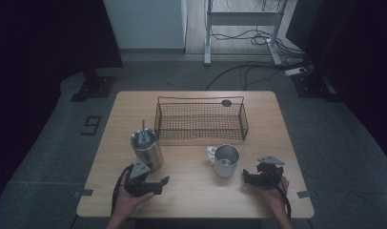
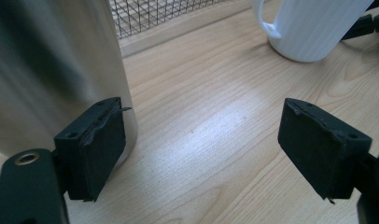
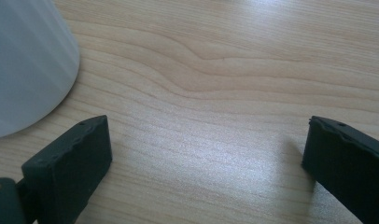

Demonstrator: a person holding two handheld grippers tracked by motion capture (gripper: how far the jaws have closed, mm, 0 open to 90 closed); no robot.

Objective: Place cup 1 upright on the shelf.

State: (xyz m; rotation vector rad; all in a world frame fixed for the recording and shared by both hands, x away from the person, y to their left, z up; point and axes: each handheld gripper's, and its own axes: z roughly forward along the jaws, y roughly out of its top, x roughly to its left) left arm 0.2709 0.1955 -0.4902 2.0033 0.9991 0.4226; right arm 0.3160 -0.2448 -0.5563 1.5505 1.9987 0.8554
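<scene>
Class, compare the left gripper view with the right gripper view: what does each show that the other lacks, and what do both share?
Left gripper view alone: the steel tumbler beside one jaw, a corner of the wire basket, and the mug's handle.
Right gripper view alone: nothing new, just the mug's plain side.
Both: the white mug, the wooden table, and an open hand-held gripper, left and right.
</scene>
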